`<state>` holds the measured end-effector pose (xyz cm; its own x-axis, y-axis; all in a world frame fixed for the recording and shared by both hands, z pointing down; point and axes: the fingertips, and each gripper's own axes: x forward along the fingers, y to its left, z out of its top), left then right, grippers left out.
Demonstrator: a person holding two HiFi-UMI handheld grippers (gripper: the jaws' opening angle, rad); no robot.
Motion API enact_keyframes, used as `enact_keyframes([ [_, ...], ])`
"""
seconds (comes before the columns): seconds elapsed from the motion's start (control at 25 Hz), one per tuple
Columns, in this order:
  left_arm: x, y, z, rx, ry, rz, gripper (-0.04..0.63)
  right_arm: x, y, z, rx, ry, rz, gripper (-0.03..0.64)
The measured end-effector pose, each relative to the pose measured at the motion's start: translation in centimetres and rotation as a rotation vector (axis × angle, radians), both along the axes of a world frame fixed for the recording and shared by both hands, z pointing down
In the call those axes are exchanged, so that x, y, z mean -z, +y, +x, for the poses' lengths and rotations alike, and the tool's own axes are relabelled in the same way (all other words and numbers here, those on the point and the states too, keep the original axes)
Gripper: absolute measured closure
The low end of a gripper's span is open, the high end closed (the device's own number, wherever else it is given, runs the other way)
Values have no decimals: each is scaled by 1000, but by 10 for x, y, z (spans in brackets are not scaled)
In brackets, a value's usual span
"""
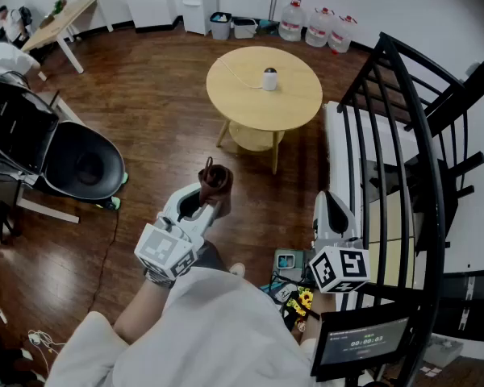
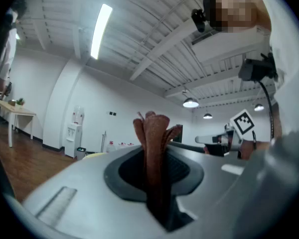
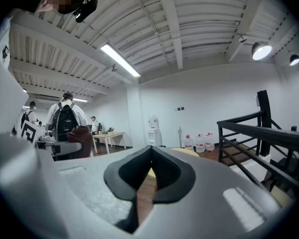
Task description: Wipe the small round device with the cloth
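Left jaws: your left gripper is clamped on the cloth. The brown fabric stands up out of the jaws as a narrow, bunched wad.
Right jaws: your right gripper has its jaws together with nothing between them.
Task thing: the small round device stands upright near the middle of the round table, well apart from both grippers. No wiping contact has been made yet.
Risk, hard contact: the cloth is a tight wad, not a spread face. If you come in too deep, the jaw tips may reach the device before the fabric does.
Risk, tipping: the device looks small and light, and nothing is steadying it. A sideways wipe could push it over or slide it towards the table edge.
Risk, cord: a thin white cord runs from the device across the tabletop. The cloth could catch it and drag the device.
Risk, approach: the black railing is close on your right, and clutter on the floor lies by your feet. Either could catch you as you step towards the table.
Risk, cloth slip: only a pinch of fabric is held, so a hard drag may pull it out.
Writing, marker cubes: they show black-and-white square patterns only, with no letters.
Writing, small screen: it shows a row of digits like a timer, too small to read reliably.
Brands: none are legible on the device, the cloth or the water bottles.
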<state>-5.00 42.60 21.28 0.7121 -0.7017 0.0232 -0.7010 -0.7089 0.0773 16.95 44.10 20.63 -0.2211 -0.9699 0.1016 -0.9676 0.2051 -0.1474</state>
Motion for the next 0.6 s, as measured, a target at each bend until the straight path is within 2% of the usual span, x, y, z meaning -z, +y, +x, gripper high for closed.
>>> enact_keyframes([
  [0.28,-4,1,7,-38,-1,9,522,-2,-4,-6,30,-5,1,615],
  [0.6,-18,-59,21,-78,6,-19,520,-9,-54,-2,48,3,-29,615],
])
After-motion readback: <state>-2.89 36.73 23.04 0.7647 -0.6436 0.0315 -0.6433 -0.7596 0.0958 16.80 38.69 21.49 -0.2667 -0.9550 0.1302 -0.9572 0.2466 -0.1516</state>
